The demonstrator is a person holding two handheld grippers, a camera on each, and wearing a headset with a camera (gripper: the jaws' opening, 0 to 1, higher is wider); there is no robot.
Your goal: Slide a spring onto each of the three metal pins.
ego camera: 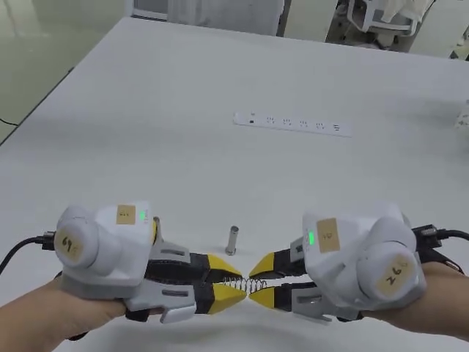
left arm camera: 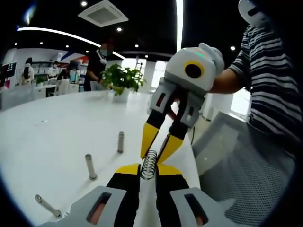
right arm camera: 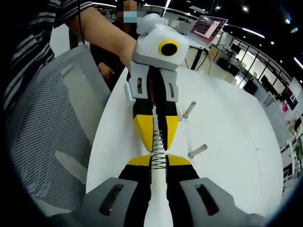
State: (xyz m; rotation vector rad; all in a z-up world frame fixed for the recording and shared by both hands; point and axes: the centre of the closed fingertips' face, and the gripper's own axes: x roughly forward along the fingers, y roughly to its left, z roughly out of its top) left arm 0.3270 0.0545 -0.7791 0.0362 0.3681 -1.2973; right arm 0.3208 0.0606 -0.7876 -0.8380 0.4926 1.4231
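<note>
**Yellow fingers [ego camera: 220, 267] drawn narrow on one spring [ego camera: 245, 282], tip to tip**

The spring bridges the small gap between the opposed tips. The left gripper [ego camera: 236, 284] pinches one end and the right gripper [ego camera: 255, 284] pinches the other, with both pairs of jaws nearly closed. One metal pin [ego camera: 232, 240] stands upright on the white table [ego camera: 220, 169], just beyond the tips and apart from the spring. A power strip [ego camera: 292, 123] lies well beyond.

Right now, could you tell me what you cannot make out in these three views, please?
1. The spring, head view: the jaws cover both ends, so whether a pin sits inside is hidden.
2. The far pin, left gripper view: too small to tell whether a spring is on it.
3. The near pin, left gripper view: warped by the edge; lying or leaning is unclear.
</note>
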